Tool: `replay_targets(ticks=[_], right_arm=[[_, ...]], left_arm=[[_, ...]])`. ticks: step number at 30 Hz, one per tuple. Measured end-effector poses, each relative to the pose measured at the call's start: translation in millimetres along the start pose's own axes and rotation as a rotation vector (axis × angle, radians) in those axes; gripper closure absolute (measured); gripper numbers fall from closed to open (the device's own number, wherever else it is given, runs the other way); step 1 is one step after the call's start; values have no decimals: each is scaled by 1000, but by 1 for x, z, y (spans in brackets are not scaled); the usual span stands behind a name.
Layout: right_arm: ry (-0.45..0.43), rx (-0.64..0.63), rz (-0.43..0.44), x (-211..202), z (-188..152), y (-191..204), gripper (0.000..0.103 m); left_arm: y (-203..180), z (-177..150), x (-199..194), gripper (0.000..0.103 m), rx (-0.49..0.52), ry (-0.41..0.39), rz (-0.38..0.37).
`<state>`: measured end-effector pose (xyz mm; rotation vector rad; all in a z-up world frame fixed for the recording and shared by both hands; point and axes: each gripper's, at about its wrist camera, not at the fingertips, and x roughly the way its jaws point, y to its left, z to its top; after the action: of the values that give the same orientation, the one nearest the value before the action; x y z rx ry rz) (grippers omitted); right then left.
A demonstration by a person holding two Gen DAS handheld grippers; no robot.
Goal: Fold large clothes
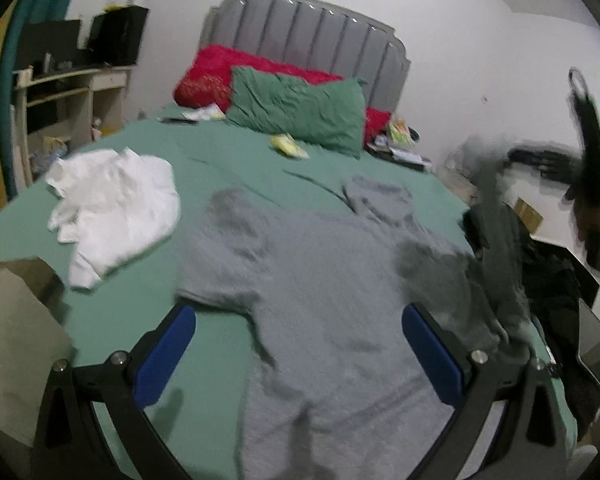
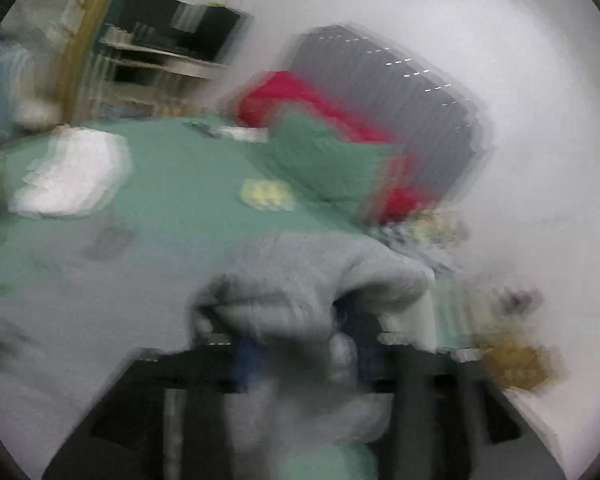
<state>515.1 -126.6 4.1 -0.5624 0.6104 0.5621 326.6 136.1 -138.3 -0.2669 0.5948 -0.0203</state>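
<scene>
We see a large grey knit T-shirt (image 1: pixel 320 280) spread flat on the green-sheeted bed (image 1: pixel 228 168). Left hand-held gripper (image 1: pixel 300 360) hangs above it, blue pads spread, empty. Right hand-held gripper (image 2: pixel 304 352), badly blurred, has grey fabric bunched between its fingers; grip we cannot tell. Crumpled white garment (image 1: pixel 112 208) lies beside.

Focus: heavily motion-blurred throughout.
Foreground: grey garment (image 2: pixel 312 276) bunched between the blue pads of the right claw (image 2: pixel 304 354); whether the pads press it cannot be told.
Bed: green sheet (image 2: pixel 180 200) carrying a white garment (image 2: pixel 70 172) at left and a small yellow item (image 2: pixel 266 194).
Background: green pillow (image 2: pixel 324 160), red pillow (image 2: pixel 296 96), grey headboard (image 2: pixel 400 108), shelves (image 2: pixel 164 56).
</scene>
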Motion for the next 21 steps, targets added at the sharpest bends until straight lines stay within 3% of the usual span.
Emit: replay_targets(ticks=[3,7,11,13,16,18,21], right_arm=[[69,-9,52,22,-37,44,22],[242,87,-21,-4,-124,43,22],[386,368,-71,-61,-229,6,22],[435,529,-27,-84,-275,0,22],[525,605,44,-110,-333,26,25],[555,609,57,-122,-351,54,93],[553,636,-57,-142,-352,64,98]], left_arm=[[17,6,-3,0,-34,12,30],[27,4,-3,0,-35,56,23],[29,-7,0,0,-28,108,-4],[28,-13,1,0,-38,129,-28],[21,-21,3,0,-28,148,-36],[16,-23,4,0,-14,152,-36],[10,-23,-1,0,18,135,-12]])
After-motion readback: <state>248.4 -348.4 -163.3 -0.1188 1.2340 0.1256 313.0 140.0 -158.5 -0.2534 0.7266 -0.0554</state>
